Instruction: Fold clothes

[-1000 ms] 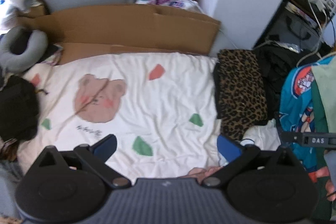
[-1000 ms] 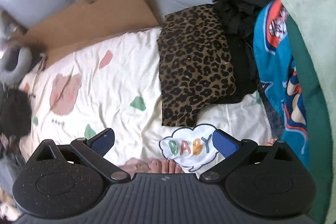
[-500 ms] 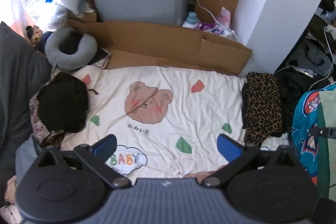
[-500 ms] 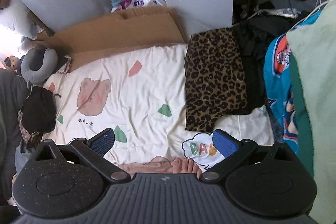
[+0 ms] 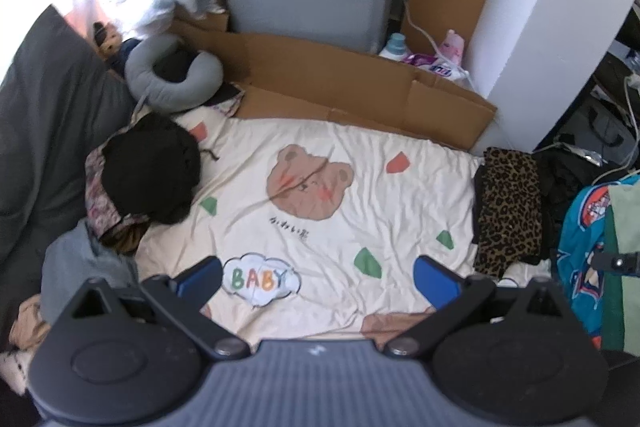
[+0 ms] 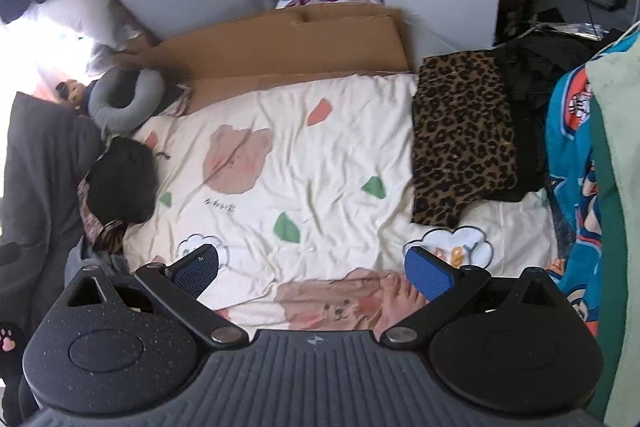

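Note:
A folded leopard-print garment (image 5: pixel 506 211) (image 6: pixel 460 135) lies flat at the right edge of a cream bear-print blanket (image 5: pixel 320 211) (image 6: pixel 304 163). A heap of dark unfolded clothes (image 5: pixel 148 167) (image 6: pixel 120 179) sits at the blanket's left edge, over a patterned piece. My left gripper (image 5: pixel 318 277) hangs open high above the blanket, holding nothing. My right gripper (image 6: pixel 312 269) is open too, empty, above the blanket's near edge. Both stand well apart from either garment.
Flattened cardboard (image 5: pixel 352 87) (image 6: pixel 288 43) borders the blanket's far side. A grey neck pillow (image 5: pixel 172 75) lies at the far left. A blue cartoon-print cloth (image 5: pixel 580 251) (image 6: pixel 572 163) and pale green fabric (image 6: pixel 616 147) hang at the right. Toes of a bare foot (image 6: pixel 400 297) show near the right gripper.
Both grippers have risen and pulled back from the blanket, so more of the room shows. The left view has swung left, bringing the dark heap into sight. Both stay open.

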Demonstrator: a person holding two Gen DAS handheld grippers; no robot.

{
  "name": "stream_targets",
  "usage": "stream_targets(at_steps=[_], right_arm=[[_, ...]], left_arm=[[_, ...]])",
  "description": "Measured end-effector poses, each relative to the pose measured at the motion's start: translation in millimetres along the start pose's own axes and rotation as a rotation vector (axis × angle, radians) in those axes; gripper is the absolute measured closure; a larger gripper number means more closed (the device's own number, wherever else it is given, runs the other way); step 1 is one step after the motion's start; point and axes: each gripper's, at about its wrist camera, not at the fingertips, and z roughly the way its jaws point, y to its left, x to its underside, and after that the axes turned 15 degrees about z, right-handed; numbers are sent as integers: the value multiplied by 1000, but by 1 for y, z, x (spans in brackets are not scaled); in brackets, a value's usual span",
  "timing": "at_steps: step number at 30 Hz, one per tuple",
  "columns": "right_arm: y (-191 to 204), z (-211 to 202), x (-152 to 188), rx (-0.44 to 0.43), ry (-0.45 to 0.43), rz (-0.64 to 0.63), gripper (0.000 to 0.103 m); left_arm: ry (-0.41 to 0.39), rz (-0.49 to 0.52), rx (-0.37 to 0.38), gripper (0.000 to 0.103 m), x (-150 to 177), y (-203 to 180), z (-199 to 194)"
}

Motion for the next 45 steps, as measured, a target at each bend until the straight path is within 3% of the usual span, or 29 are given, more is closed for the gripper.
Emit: stream_targets(at_steps=[14,26,31,35,45], right_arm=[[32,-2,30,-14,-20,-36,1],[50,-12,63,48,-27,-95,1],[53,-17,68,65,-17,-154,1],[50,-18,72,64,-12,-151,1],[46,-15,75,31,-24,-132,1]], left_arm=[[-20,-126,-53,0,56,19,-3],[-15,-222,-76,0,88,32,0],[-38,-277,-68,1,93,33,-3],[-23,-237,-79,1,92,22,5],[-7,-244,-115,1,89,19,9]])
